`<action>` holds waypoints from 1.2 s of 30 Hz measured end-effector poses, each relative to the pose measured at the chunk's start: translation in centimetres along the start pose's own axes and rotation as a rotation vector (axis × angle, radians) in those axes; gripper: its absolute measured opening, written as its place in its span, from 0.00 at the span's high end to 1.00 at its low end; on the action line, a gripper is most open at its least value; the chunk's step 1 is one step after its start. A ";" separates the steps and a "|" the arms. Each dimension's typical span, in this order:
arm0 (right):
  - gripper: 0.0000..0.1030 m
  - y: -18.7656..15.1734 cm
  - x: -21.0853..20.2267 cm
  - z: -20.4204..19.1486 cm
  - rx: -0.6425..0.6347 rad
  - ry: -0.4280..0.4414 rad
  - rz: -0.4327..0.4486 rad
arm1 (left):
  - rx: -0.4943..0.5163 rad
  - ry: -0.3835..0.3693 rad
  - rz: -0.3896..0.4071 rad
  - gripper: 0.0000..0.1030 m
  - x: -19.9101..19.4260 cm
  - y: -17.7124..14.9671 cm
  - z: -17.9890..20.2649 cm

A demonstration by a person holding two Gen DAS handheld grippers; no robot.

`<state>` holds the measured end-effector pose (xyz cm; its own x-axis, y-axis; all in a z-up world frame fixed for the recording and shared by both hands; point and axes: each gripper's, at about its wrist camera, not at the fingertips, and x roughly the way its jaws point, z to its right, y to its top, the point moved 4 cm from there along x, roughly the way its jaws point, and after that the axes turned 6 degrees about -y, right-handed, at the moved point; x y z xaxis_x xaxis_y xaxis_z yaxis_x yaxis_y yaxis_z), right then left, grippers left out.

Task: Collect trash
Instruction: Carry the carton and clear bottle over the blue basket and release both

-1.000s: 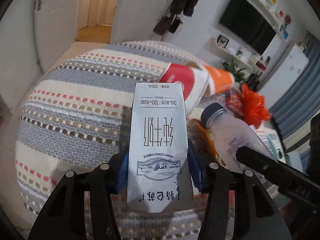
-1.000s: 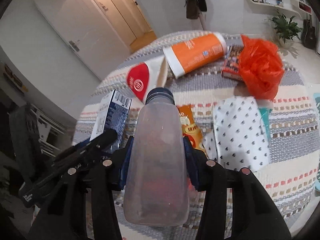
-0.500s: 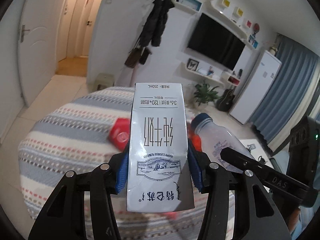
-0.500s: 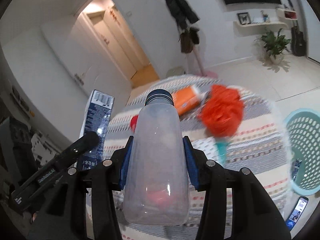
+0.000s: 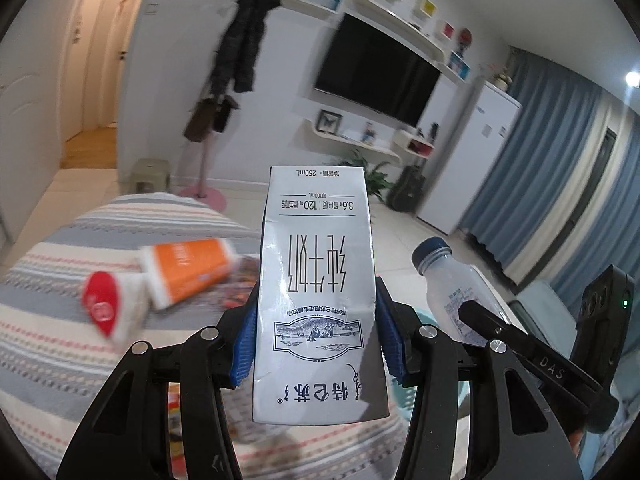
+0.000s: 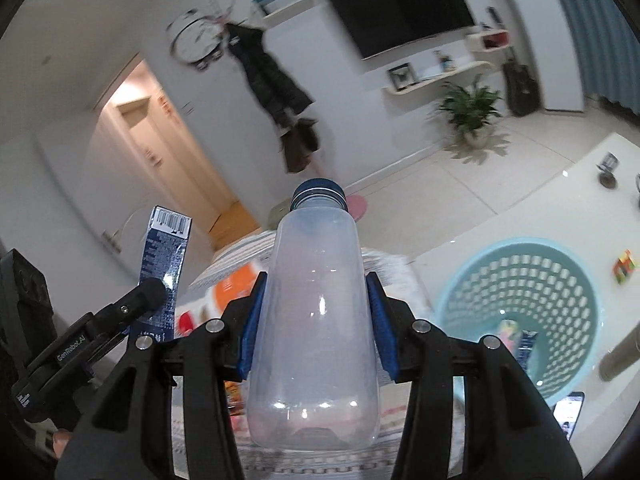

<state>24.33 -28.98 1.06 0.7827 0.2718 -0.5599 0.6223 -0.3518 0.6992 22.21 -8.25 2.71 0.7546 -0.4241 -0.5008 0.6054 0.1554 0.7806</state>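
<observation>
Each wrist view looks forward and downward along its own gripper, close up; both share the striped tabletop (image 5: pixel 60 280) and television wall (image 6: pixel 400 4).

You've got a white wall at 12 o'clock with a black TV (image 5: pixel 376 76), blue curtains (image 5: pixel 560 168) at 3, pale floor tiles (image 6: pixel 440 192), and a lit hallway (image 6: pixel 168 148) at 10.
</observation>
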 end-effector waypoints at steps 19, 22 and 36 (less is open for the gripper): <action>0.57 -3.2 5.8 18.6 0.239 -0.243 -0.112 | 0.057 -0.191 -0.314 0.52 18.8 -7.1 7.7; 0.57 -4.2 6.5 19.9 0.252 -0.270 -0.140 | 0.049 -0.190 -0.364 0.52 20.8 -8.7 7.6; 0.54 -7.1 7.7 24.1 0.328 -0.368 -0.210 | 0.075 -0.202 -0.472 0.44 24.3 -12.0 8.1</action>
<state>25.75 -46.03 -18.89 0.5510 0.0546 -0.8327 0.6842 -0.6009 0.4133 31.22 -27.60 -15.76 0.3353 -0.5973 -0.7286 0.8426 -0.1557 0.5155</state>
